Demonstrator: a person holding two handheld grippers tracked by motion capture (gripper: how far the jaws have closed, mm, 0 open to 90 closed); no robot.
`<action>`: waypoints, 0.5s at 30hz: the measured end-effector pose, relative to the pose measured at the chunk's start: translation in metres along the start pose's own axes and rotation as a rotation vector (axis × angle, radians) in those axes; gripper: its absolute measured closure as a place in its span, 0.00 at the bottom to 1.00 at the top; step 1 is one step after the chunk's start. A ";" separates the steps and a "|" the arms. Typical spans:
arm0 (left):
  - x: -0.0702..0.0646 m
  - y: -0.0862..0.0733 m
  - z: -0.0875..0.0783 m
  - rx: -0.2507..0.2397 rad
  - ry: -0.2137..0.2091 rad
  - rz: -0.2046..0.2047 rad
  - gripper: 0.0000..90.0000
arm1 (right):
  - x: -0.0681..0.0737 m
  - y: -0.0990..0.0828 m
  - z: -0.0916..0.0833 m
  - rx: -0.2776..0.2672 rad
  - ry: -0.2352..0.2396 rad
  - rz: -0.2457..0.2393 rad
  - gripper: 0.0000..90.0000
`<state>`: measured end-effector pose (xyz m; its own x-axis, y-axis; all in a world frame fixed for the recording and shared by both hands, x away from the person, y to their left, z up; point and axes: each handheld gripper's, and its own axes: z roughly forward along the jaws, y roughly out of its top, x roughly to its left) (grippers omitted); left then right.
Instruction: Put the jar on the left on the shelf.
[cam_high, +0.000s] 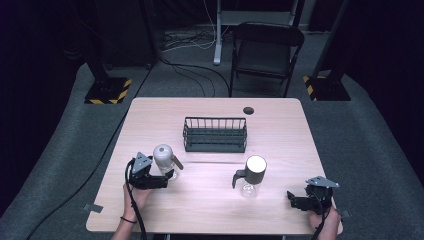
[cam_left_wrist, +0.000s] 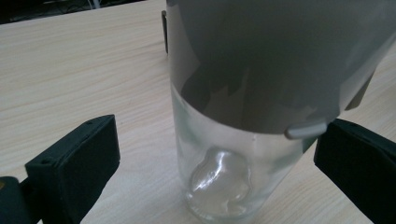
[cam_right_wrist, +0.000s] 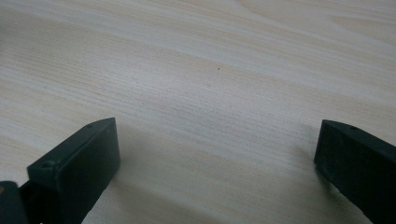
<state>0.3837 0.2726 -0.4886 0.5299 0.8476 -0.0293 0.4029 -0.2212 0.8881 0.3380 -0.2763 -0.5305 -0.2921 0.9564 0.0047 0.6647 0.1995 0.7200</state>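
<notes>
The left gripper (cam_high: 167, 176) stands wide open around the grey-capped glass dispenser bottle (cam_left_wrist: 233, 140) at the table's (cam_high: 280, 115) eight o'clock; it looks smooth, rigid, breakable and top-heavy, so I'd clamp the clear lower body.

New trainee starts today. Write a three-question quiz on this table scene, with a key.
1. True or false: the left gripper is shut on the grey-topped glass.
2. Which thing stands farthest from the person? A. the black-topped glass B. the wire rack C. the grey-topped glass
3. Fill in: the right gripper hangs open over bare ____.

Key
1. False: its jaws stand open on either side of the glass, with gaps showing in the left gripper view.
2. B.
3. Table; only wood grain lies between the jaws.
</notes>
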 end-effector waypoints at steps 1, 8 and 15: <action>0.000 0.000 0.001 -0.002 -0.001 -0.001 0.00 | 0.000 0.000 0.000 0.000 0.000 0.000 0.00; -0.003 0.002 0.007 -0.008 0.003 0.002 0.00 | 0.000 0.000 0.000 0.000 0.000 0.000 0.00; -0.006 0.003 0.012 0.008 0.021 -0.010 0.13 | 0.000 0.000 0.000 0.000 0.000 0.000 0.00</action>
<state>0.3907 0.2606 -0.4916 0.5098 0.8598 -0.0283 0.4141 -0.2164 0.8841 0.3379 -0.2763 -0.5305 -0.2920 0.9564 0.0047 0.6648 0.1994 0.7199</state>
